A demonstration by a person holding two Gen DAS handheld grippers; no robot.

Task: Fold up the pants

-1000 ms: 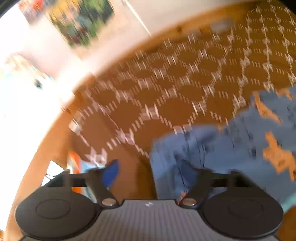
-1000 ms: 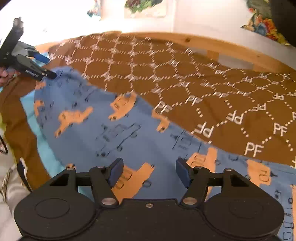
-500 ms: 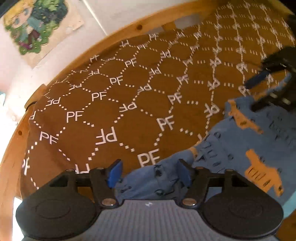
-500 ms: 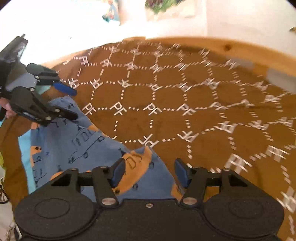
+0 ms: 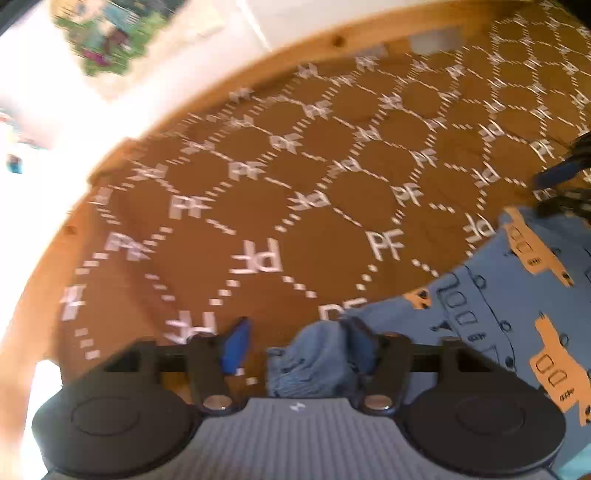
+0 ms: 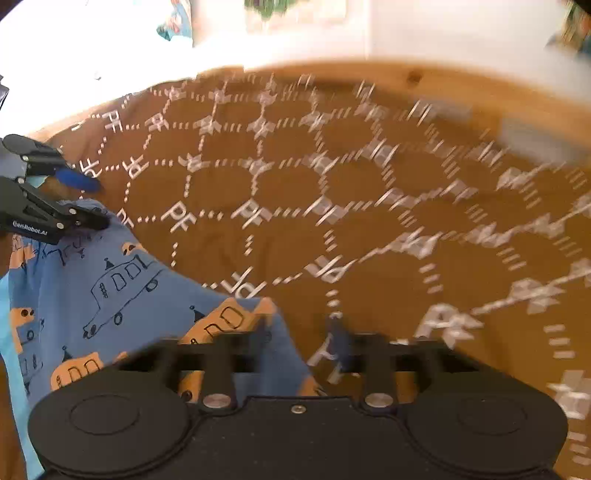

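- Brown bedspread [image 5: 332, 177] printed with white hexagons and "PF" letters fills both views, a wooden bed frame [image 5: 280, 62] curving round its far edge and a cartoon poster [image 5: 110, 33] on the white wall beyond.
- The blue pants [image 5: 509, 314], with their orange and outlined cars, lie on that spread. From your left wrist camera they run from 6 o'clock out to 3 o'clock.
- Your left gripper [image 5: 295, 347] is parted. A bunched cuff of the pants sits between the fingers against the 3 o'clock one, with bare spread showing before the blue pad at 9 o'clock. No pinch there yet.
- Your right gripper [image 6: 299, 332] has jaws easing wider. The corner of the pants [image 6: 110, 291] lies against the finger on the 9 o'clock side, and the other finger stands over bare spread.
- From the right wrist camera the pants spread from 6 o'clock to 9 o'clock, with the left gripper at their far corner.
- Risk, as I read it: closing on the left with the cuff so far off-centre could catch only a thin edge and drop it mid-fold.
- Same on the right: open jaws over a corner mean the cloth may slide out and leave a skewed fold.
- You could also nip the bedspread along with the cuff and drag it.
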